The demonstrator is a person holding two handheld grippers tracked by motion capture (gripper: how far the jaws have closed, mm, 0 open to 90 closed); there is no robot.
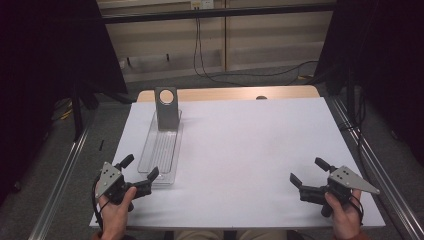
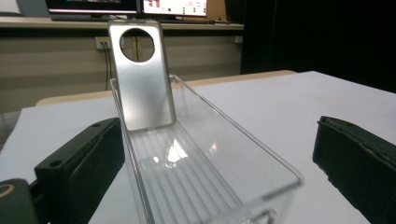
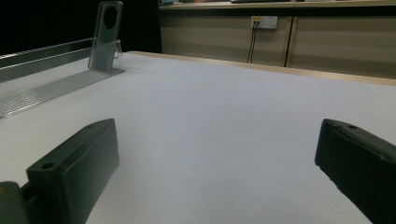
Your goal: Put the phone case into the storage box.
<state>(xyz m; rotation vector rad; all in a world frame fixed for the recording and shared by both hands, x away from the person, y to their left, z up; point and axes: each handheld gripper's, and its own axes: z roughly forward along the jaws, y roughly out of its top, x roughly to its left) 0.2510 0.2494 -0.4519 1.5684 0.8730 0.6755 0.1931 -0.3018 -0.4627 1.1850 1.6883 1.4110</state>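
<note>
A long clear plastic tray (image 1: pixel 161 150) lies lengthwise on the white table top, left of centre. A grey metal plate with a round hole near its top (image 1: pixel 166 108) stands upright, leaning on the tray's far end. My left gripper (image 1: pixel 140 167) is open at the tray's near end, its jaws on either side of that end without touching it. The left gripper view looks down the tray (image 2: pixel 196 158) to the plate (image 2: pixel 144 77). My right gripper (image 1: pixel 309 171) is open over bare table at the near right, nothing between its jaws. In the right gripper view the tray (image 3: pixel 42 91) and plate (image 3: pixel 105 35) sit far left.
The white sheet (image 1: pixel 250 150) covers most of a wooden table, whose far strip (image 1: pixel 240 93) shows. Metal rails (image 1: pixel 372 165) run along both sides. Cables hang down the back wall (image 1: pixel 200 45). Dark curtains flank the table.
</note>
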